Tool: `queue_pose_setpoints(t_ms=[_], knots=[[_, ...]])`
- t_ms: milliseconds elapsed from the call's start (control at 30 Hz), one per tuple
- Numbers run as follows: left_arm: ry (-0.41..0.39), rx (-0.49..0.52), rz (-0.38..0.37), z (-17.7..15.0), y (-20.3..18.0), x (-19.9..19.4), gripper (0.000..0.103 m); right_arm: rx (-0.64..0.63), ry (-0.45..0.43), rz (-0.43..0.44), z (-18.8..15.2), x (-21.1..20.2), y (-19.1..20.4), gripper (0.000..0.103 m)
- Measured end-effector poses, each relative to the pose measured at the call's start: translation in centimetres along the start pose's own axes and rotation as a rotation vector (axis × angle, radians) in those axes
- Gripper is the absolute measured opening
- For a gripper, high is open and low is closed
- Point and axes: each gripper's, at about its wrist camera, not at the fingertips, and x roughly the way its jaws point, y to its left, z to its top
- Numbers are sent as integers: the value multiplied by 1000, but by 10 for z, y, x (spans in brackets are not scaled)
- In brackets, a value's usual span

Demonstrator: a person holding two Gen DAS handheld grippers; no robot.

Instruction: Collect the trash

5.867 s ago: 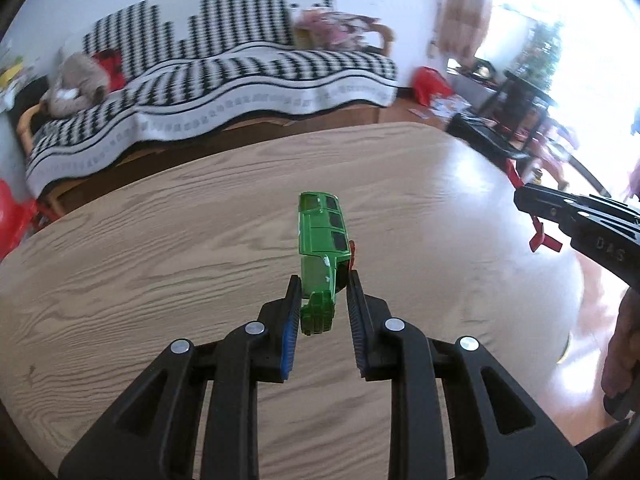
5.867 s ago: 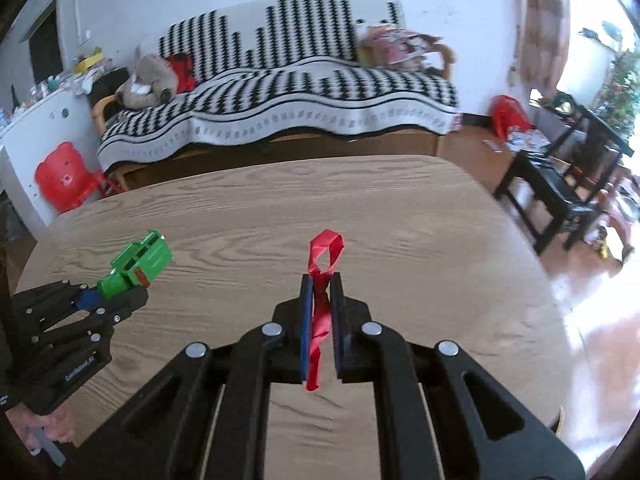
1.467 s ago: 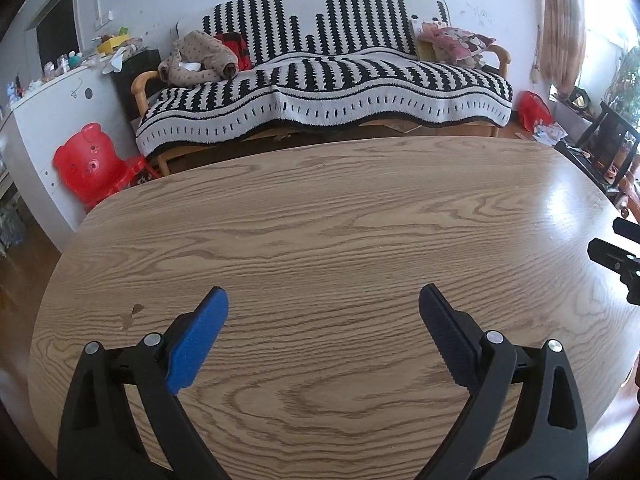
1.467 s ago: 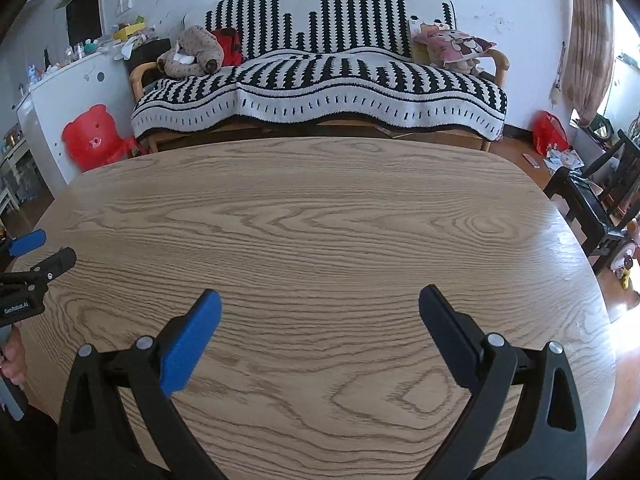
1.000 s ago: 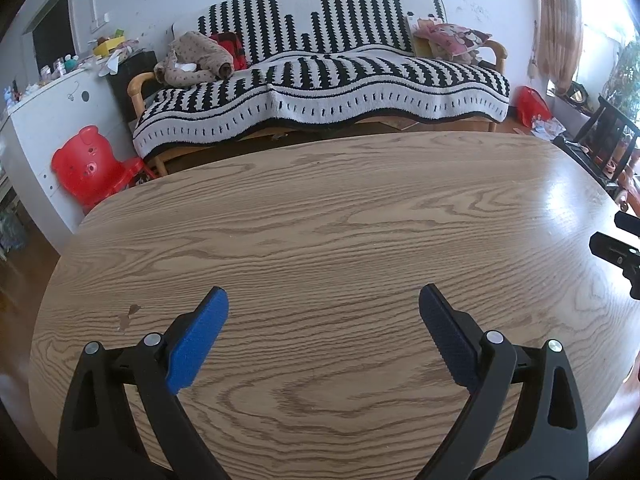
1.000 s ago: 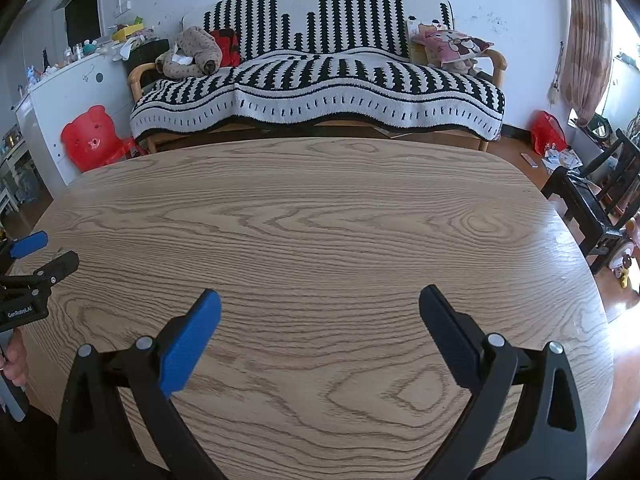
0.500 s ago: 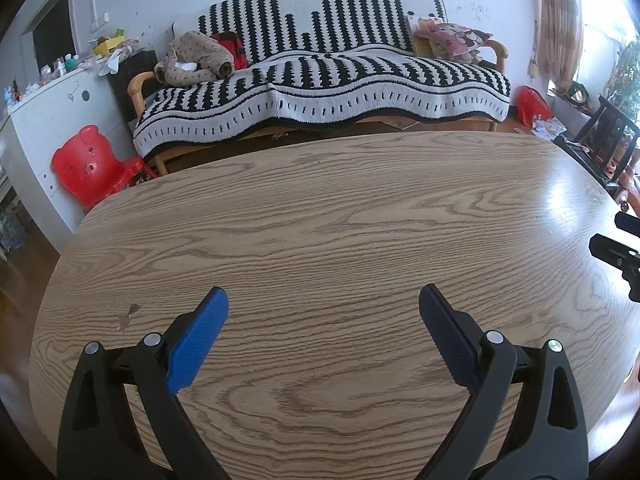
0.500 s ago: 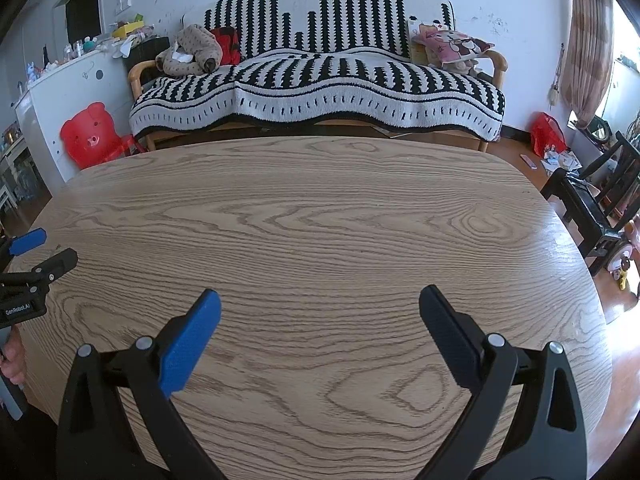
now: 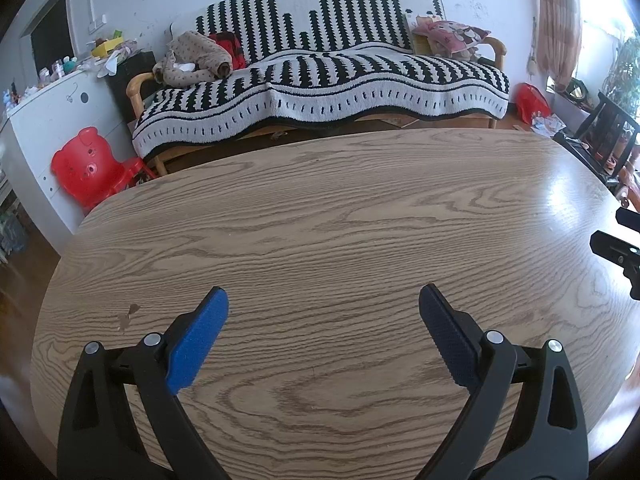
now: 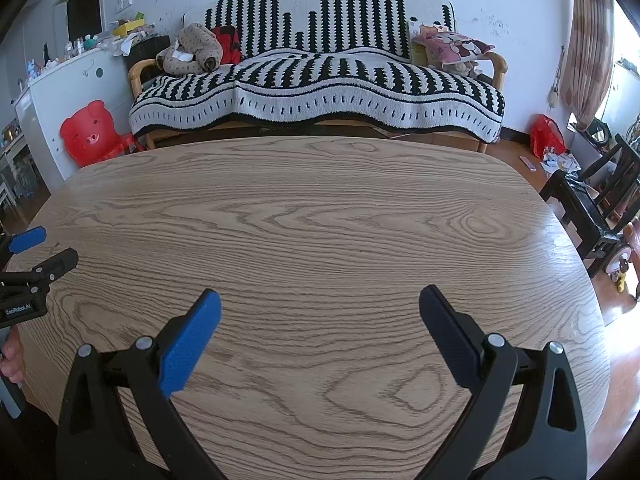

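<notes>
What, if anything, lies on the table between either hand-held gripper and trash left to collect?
Nothing visible. The table shows only bare wood ahead of the open left hand-held gripper and the open right hand-held gripper, and no trash is in view on it.

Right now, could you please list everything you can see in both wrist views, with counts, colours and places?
table: one, light wood grain, fills the foreground; nothing lies on it
sofa: one, wooden frame under a black-and-white striped cover, against the far wall
bundle of clothing: one, tan with dots, on the sofa's left end
cushion: one, pink with a cartoon print, on the sofa's right end
child's chair: one, red, bear-faced, on the floor left of the sofa
cabinet: one, white, far left, clutter on top
black chair: one, right of the table
red bag: one, on the floor by the curtain
left gripper: black, blue pads, open, empty
right gripper: black, blue pads, open, empty
</notes>
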Motion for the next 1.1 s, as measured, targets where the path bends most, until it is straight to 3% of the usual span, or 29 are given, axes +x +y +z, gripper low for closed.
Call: queue_pose_setpoints(t_ms=[1100], knots=[[20,-7,1,-1,3,2,93,-4,0,-2,-1,-1,-1,96]])
